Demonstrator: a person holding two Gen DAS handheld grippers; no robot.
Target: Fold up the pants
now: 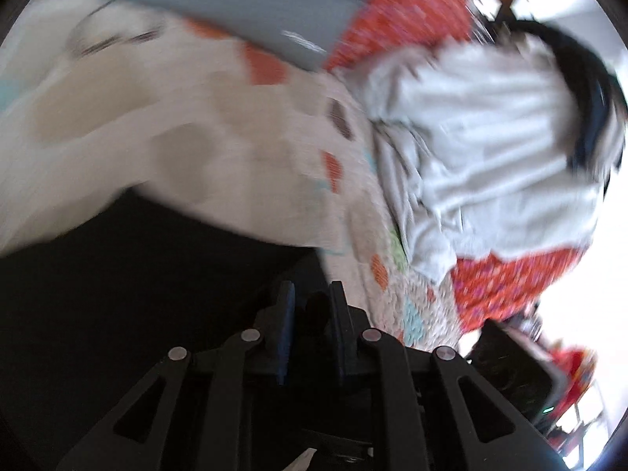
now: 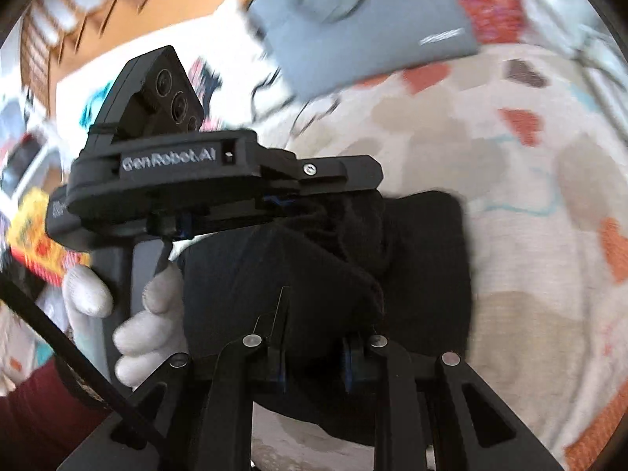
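Note:
The black pants hang bunched between both grippers above a patchwork quilt. My right gripper at the bottom of the right wrist view is shut on a thick fold of the black cloth. My left gripper lies sideways across the same view, clamped on the upper edge of the pants, and a white-gloved hand holds its handle. In the left wrist view my left gripper has its fingers close together with dark cloth between them, and the pants spread away to the lower left. Both views are blurred.
A folded grey garment lies on the quilt beyond the pants, and the left wrist view shows this grey garment at its top edge. A crumpled pale garment lies to the right on red patterned cloth. A dark red sleeve is at lower left.

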